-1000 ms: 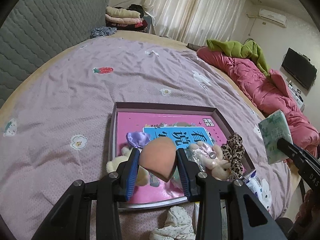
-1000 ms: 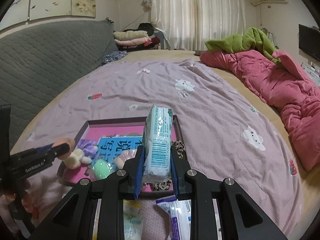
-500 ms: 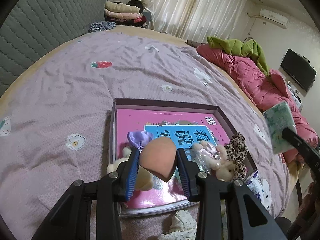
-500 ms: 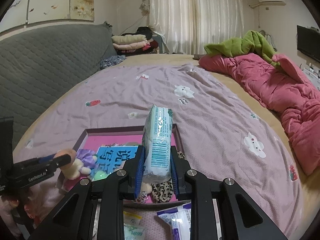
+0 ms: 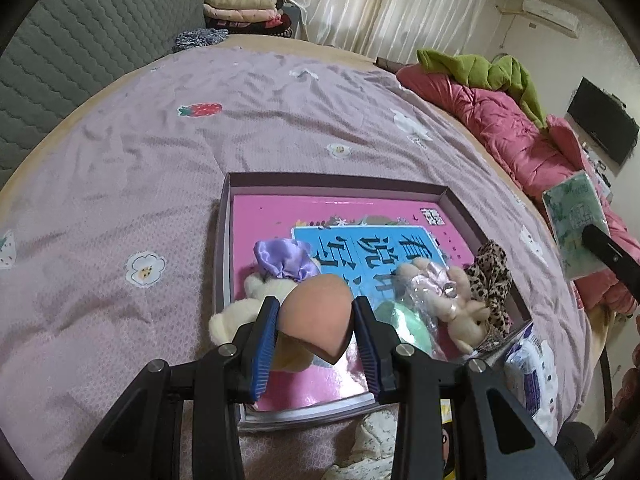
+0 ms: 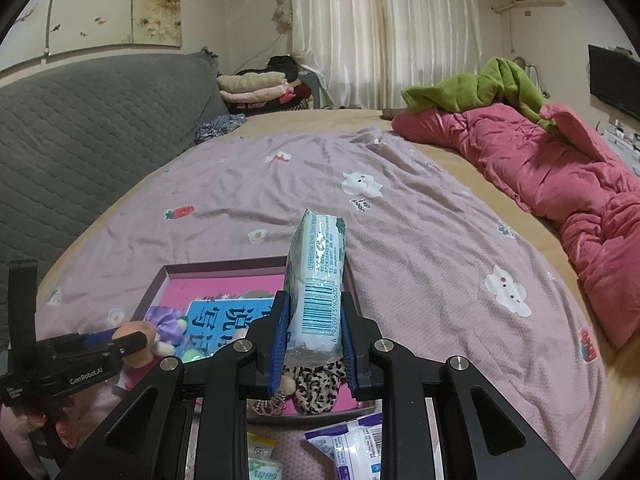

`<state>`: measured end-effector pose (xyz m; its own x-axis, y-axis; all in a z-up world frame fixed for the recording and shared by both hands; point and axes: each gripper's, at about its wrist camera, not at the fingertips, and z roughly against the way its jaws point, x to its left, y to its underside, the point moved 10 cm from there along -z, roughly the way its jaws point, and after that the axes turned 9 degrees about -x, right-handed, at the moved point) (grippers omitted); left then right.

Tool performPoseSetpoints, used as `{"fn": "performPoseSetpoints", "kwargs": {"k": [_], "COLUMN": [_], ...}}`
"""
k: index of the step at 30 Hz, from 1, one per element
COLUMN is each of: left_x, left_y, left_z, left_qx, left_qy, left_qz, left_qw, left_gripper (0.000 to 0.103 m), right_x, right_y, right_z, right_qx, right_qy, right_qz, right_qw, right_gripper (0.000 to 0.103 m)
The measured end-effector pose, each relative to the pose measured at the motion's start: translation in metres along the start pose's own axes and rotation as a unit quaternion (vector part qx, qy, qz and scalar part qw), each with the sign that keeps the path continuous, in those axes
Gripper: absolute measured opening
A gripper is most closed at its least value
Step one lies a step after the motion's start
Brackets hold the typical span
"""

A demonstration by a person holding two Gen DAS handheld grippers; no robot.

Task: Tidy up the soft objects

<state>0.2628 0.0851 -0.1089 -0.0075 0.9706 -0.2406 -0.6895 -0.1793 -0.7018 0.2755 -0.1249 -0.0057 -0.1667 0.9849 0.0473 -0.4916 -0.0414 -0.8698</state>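
Note:
My left gripper (image 5: 314,330) is shut on a peach makeup sponge (image 5: 318,322) and holds it above the near part of a shallow box (image 5: 336,178) with a pink bottom. In the box lie a purple satin scrunchie (image 5: 284,264), a cream plush toy (image 5: 240,312), a leopard scrunchie (image 5: 492,276) and a bagged plush (image 5: 440,296). My right gripper (image 6: 314,344) is shut on a pale green tissue pack (image 6: 318,280), held upright above the box's right near corner (image 6: 352,276). The pack also shows in the left wrist view (image 5: 576,224).
The box lies on a mauve bedspread (image 6: 400,216). A pink quilt (image 6: 560,176) with a green blanket (image 6: 472,88) lies along the right. Tissue packets (image 6: 352,444) lie in front of the box. A grey headboard (image 6: 80,120) stands on the left.
Both grippers have moved a little forward over the box, each still holding its object. The tissue pack is now closer above the box's right corner.

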Motion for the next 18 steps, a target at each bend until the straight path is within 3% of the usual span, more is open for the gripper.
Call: {"fn": "performPoseSetpoints", "kwargs": {"k": [18], "left_x": [-0.003], "left_y": [0.016], "left_z": [-0.012], "left_qx": [0.035], "left_qy": [-0.002], "left_qz": [-0.008], "left_qw": [0.9994], "left_gripper": [0.038], "right_x": [0.007], "right_y": [0.042], "right_z": [-0.031], "right_qx": [0.057], "right_qy": [-0.012], "right_qz": [0.012], "right_qw": [0.998], "right_gripper": [0.024]}}
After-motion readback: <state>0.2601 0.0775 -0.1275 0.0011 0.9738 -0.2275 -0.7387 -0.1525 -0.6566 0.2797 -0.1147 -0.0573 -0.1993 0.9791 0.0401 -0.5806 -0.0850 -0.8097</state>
